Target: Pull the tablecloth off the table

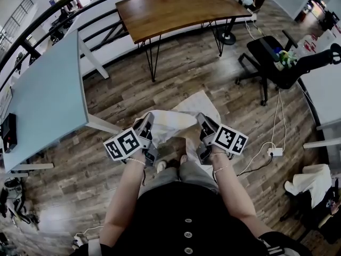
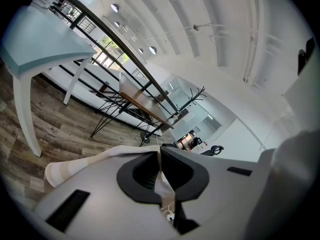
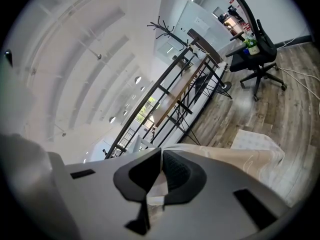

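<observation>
Head view: a pale cream fabric tablecloth (image 1: 184,119) sits at the centre of the frame, bunched between the two grippers just above the person's knees. Its held edge runs left to right across the picture, from the left gripper (image 1: 145,132) to the right gripper (image 1: 206,132). The rest of the cloth stretches away toward the upper middle of the frame, where its far end lies on the brown wood-plank floor (image 1: 186,73). The cloth is well apart from the bare brown wooden table on black hairpin legs (image 1: 181,7) at the top of the frame. It is also apart from the light blue table (image 1: 45,100) at the left edge.

In the left gripper view the left gripper (image 2: 161,171) has its dark jaws pressed together on a thin fold of the tablecloth (image 2: 90,161). From the jaws the cloth drapes away to the lower left of the frame, over the grey body.

In the right gripper view the right gripper (image 3: 161,176) likewise pinches a fold of the tablecloth (image 3: 250,156). There the cloth spreads to the right of the jaws and reaches the floor at the right middle of the frame.
</observation>
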`<state>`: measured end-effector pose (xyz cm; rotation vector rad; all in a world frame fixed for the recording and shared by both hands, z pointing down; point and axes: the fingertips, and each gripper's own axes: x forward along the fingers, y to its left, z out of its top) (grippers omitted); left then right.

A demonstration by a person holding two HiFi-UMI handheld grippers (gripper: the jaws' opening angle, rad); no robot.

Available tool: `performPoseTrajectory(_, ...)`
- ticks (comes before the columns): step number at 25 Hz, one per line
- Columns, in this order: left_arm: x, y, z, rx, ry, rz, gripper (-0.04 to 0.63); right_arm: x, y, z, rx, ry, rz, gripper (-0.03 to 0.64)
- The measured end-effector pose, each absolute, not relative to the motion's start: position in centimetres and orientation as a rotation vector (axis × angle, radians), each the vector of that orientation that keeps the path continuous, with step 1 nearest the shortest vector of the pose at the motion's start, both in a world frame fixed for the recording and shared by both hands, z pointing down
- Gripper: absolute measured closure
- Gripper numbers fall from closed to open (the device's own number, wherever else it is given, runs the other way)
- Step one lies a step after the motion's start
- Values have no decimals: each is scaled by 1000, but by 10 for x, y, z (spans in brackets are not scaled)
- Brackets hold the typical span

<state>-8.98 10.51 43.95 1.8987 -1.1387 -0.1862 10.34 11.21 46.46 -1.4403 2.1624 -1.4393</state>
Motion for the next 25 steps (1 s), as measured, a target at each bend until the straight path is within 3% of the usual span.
performPoseTrajectory(25, -85, 119, 444, 1887, -1124, -185, 578, 101, 123, 467, -1435, 2218, -1432, 588)
